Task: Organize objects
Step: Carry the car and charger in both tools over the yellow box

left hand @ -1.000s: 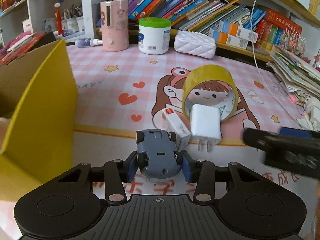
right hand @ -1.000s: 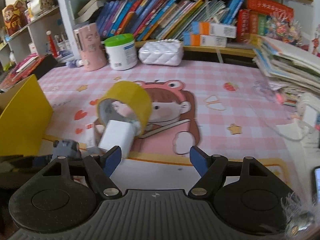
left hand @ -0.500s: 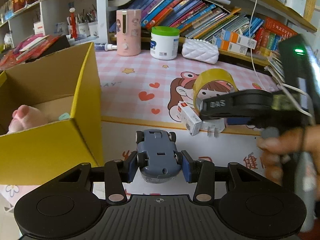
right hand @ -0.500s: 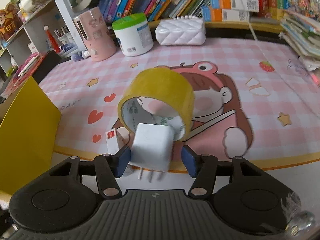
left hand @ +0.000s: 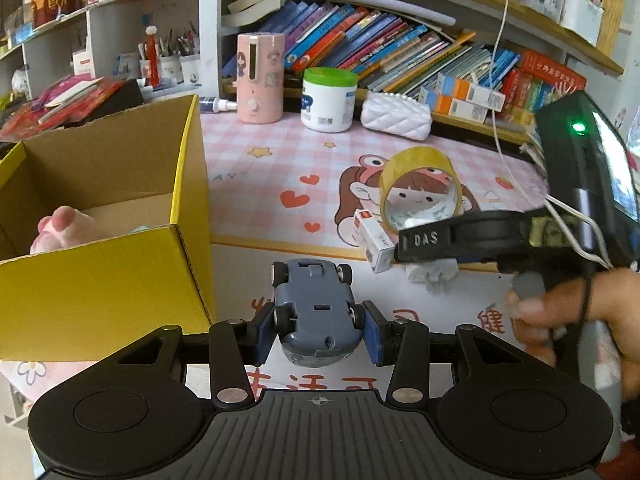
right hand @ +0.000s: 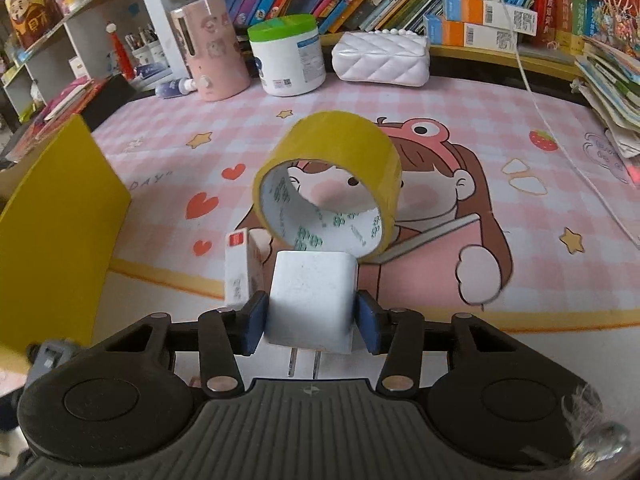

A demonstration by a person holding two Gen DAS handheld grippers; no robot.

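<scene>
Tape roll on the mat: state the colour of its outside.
The tape roll is yellow outside, with a white, green-printed inner core. The right wrist view shows it best.

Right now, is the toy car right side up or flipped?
Flipped. The toy car shows its flat underside and all four wheels facing up, clamped between the left gripper's fingers.

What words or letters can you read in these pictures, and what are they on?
"DAS": raised letters on the black side of the right gripper.
"DAY": pale print on the pink checked mat.
Red Chinese characters on the mat's white edge are partly hidden, so unreadable.
Book spines, the green-lidded white jar label and the tape roll core print: too small or blurred.
</scene>
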